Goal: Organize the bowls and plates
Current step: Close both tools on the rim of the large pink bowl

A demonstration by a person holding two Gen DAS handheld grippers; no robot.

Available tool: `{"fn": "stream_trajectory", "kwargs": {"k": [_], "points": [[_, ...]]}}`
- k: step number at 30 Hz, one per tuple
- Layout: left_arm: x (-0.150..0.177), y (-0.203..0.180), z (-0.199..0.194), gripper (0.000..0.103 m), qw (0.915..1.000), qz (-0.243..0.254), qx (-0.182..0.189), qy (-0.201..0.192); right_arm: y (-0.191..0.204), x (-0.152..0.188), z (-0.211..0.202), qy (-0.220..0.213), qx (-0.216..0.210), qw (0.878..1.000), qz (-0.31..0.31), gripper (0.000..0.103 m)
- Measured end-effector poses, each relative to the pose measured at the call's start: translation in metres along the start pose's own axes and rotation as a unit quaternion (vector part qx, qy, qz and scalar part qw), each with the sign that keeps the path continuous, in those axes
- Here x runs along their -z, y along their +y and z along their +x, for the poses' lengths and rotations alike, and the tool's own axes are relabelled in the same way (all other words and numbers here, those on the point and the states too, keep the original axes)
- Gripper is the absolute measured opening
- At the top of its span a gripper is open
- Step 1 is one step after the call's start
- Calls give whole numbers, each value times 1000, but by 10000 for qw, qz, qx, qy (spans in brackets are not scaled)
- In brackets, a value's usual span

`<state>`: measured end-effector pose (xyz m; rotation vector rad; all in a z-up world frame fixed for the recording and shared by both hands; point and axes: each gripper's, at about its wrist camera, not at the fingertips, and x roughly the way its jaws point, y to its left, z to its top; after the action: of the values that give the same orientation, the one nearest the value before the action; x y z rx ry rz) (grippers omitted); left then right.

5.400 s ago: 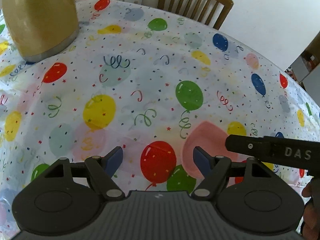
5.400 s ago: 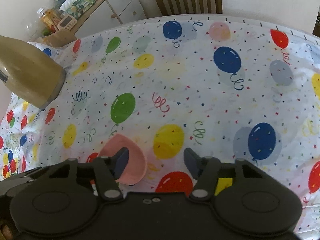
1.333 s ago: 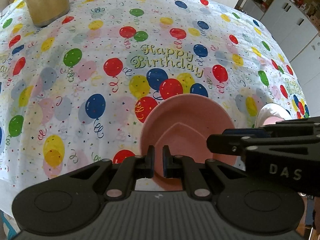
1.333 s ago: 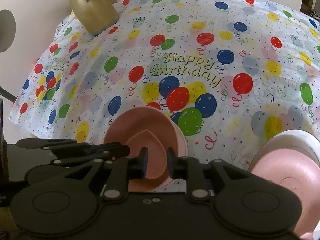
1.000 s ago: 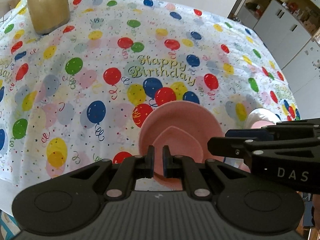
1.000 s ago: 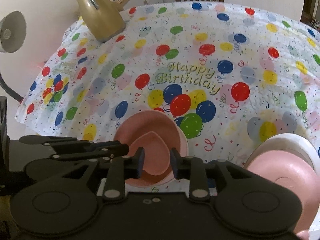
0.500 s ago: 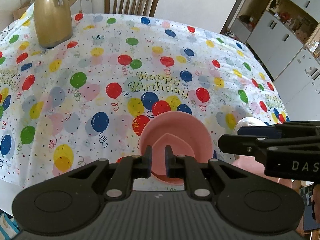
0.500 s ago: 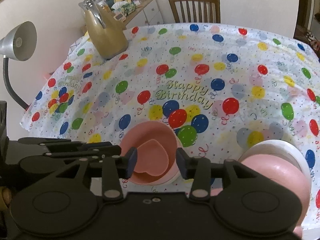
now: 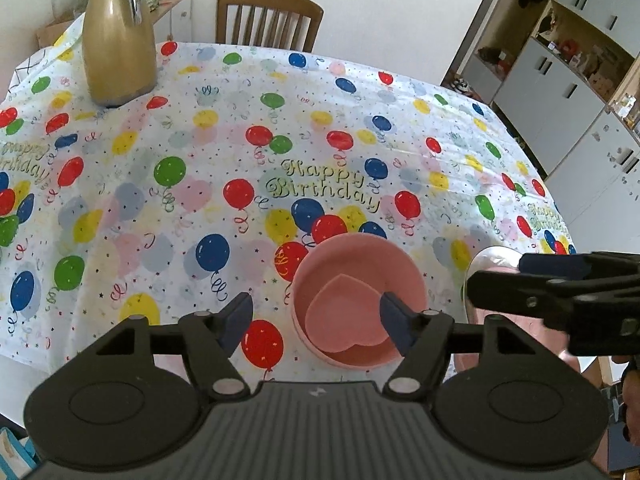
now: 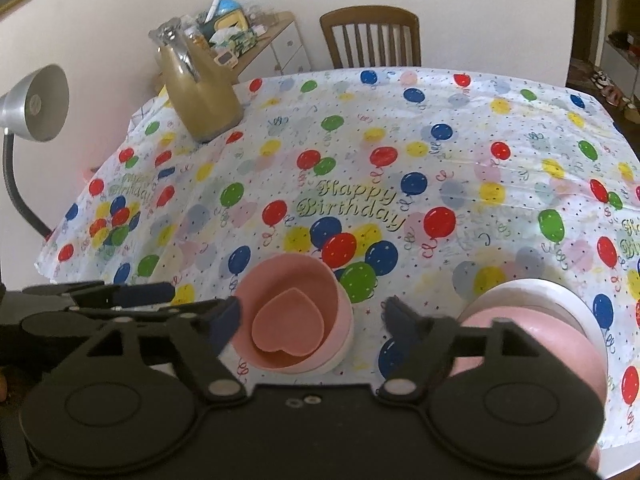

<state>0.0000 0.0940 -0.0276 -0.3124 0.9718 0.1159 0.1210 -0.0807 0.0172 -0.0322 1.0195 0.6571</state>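
From your left wrist camera, your left gripper has its fingers spread wide and holds nothing. The pink round bowl sits on the balloon-print tablecloth just ahead of the right fingertip, which overlaps its right side in the picture; whether it touches the bowl you cannot tell. A pink heart-shaped dish lies nested inside that bowl, between the two fingers but nearer the right one. Your right gripper reaches in from the right of the fingers, and behind it shows part of a white plate. Far ahead and to the left of the fingers stands a gold jug, with a wooden chair beyond the table's far edge. From your right wrist camera, your right gripper is also opened wide and empty. The pink round bowl with the heart-shaped dish in it rests between the fingers, closer to the left one. To the right of the right finger, a pink plate lies on the white plate. Your left gripper shows to the left of the fingers. Far ahead on the left stand the gold jug and a grey desk lamp.
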Motion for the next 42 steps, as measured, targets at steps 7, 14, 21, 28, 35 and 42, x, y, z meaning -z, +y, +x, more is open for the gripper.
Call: {"fn": "stream_trajectory", "kwargs": {"k": [7,14,21,28,35,42], "points": [[5,7,14,78,9998,-184,-13,118,-11,6,12,27,54,9991,428,100],[11,18,44,78,9979,-497,-82,412,-23,12,47,290,204,9947,961,96],[15,22,69,78,9958,-721,-77,552,-26,16,81,637,392,9913,1086,83],[20,26,84,78,9937,-883,-47,682,-25,16,97,801,399,9897,1116,73],[23,29,92,72,9922,-1013,10,729,-29,16,110,943,317,9875,1219,56],[24,33,97,44,9886,-1220,219,853,-22,16,117,1029,244,9874,1180,43]]}}
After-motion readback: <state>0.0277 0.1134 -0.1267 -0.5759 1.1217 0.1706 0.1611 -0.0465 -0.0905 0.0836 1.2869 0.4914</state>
